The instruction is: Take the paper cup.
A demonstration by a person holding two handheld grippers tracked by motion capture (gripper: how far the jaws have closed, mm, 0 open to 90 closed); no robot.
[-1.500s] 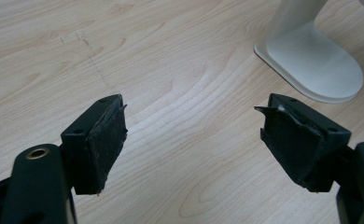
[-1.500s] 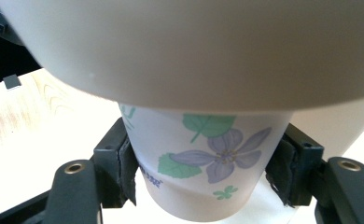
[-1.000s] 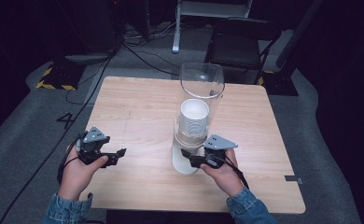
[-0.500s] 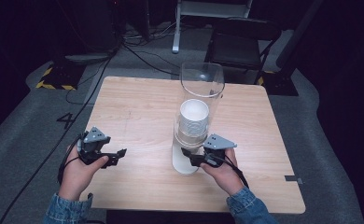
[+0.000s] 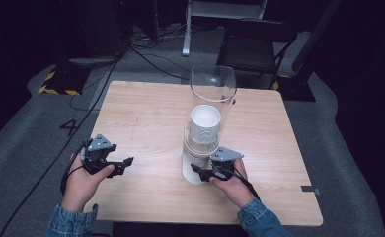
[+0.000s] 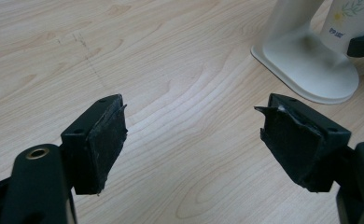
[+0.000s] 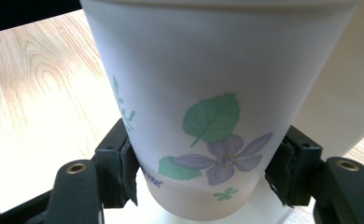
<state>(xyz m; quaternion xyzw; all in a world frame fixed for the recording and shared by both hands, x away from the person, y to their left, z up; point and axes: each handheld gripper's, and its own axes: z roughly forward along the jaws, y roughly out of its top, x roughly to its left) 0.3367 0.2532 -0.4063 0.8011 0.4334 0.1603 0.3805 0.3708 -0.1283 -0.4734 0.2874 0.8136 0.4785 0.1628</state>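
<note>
Gripping the paper cup [image 7: 203,116], right tongs [image 7: 203,177] lie level, palm-down.

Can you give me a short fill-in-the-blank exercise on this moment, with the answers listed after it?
1. The right gripper is shut on a paper ____ printed with a purple flower and green leaves.
2. The left gripper hovers with its jaws ____ over the wooden table.
3. The cup dispenser has a clear tube and a base coloured ____.

Answers: cup; open; white
</note>
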